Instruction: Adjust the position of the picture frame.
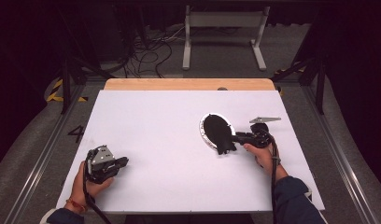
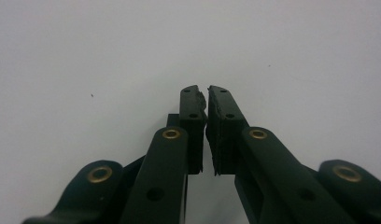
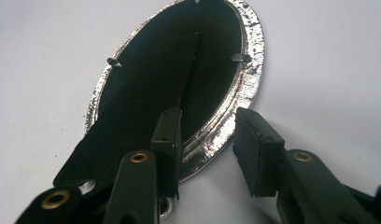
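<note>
A white sheet (image 1: 179, 149) covers the table, and a strip of bare pale wood (image 1: 188, 84) is left exposed along the far edge. The room beyond is dark. Grey floor is seen past the table, with a tangle of black cables (image 1: 146, 56) lying on it and the white legs of a stand (image 1: 223, 35) set farther back. Yellow and black hazard tape (image 1: 55, 91) is marked on the floor at the far left, and metal rails (image 1: 39, 158) run along both sides of the table.

An oval foil tray (image 1: 206, 132) is placed on the right half of the sheet, near the middle. Its crinkled silver rim is seen around a black oval lid or liner (image 1: 219, 133), which overhangs the rim at the end nearest the right gripper. In the right gripper view a straight crease is seen running down the length of the black surface.

The right gripper (image 3: 205, 154) is held in the person's right hand (image 1: 263, 156) just beside the tray. Its jaws are spread apart, one over the black surface and the other over bare sheet outside the rim, with nothing clamped between them.

The left gripper (image 2: 206, 116) is held in the left hand (image 1: 88, 184) at the near left of the sheet, well apart from the tray. Its jaws are closed to a thin gap, with nothing between them
</note>
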